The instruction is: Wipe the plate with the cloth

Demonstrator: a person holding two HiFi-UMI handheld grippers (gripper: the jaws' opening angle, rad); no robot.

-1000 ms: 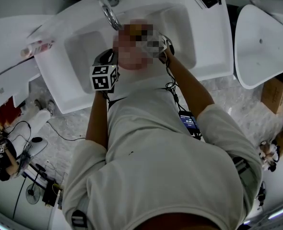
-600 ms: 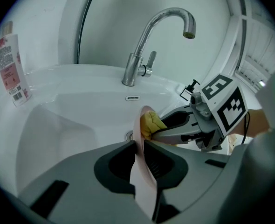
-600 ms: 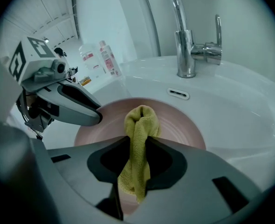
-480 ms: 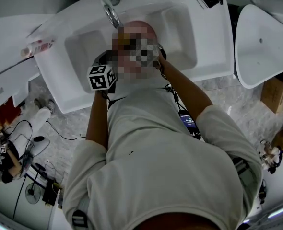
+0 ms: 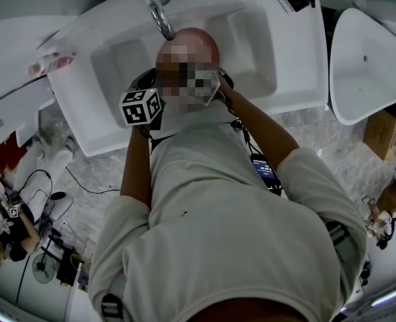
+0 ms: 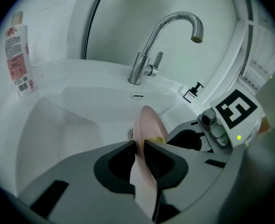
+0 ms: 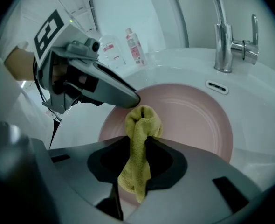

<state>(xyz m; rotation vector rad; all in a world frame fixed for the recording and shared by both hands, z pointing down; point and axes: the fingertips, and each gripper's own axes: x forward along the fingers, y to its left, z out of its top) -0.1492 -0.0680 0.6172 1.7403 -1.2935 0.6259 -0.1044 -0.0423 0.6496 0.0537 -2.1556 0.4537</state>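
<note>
Plate (image 7: pixel 193 120), round, pink, ringed face, rim clamped at 10 o'clock by your left gripper (image 6: pixel 138 144), cloth (image 7: pixel 140 122), yellow terry, bunched, pinched in your right gripper (image 7: pixel 138 143), touching plate face.

L gripper (image 6: pixel 138 146) jaws clamped on pink plate (image 6: pixel 149 121) rim; R gripper (image 7: pixel 137 143) jaws pinch yellow cloth (image 7: pixel 141 122). L arm (image 5: pixel 136 170) & R arm (image 5: pixel 265 129) reach fwd.

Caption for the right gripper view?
Right gripper, shut on a yellow cloth, faces the pink plate held by the left gripper.
</note>
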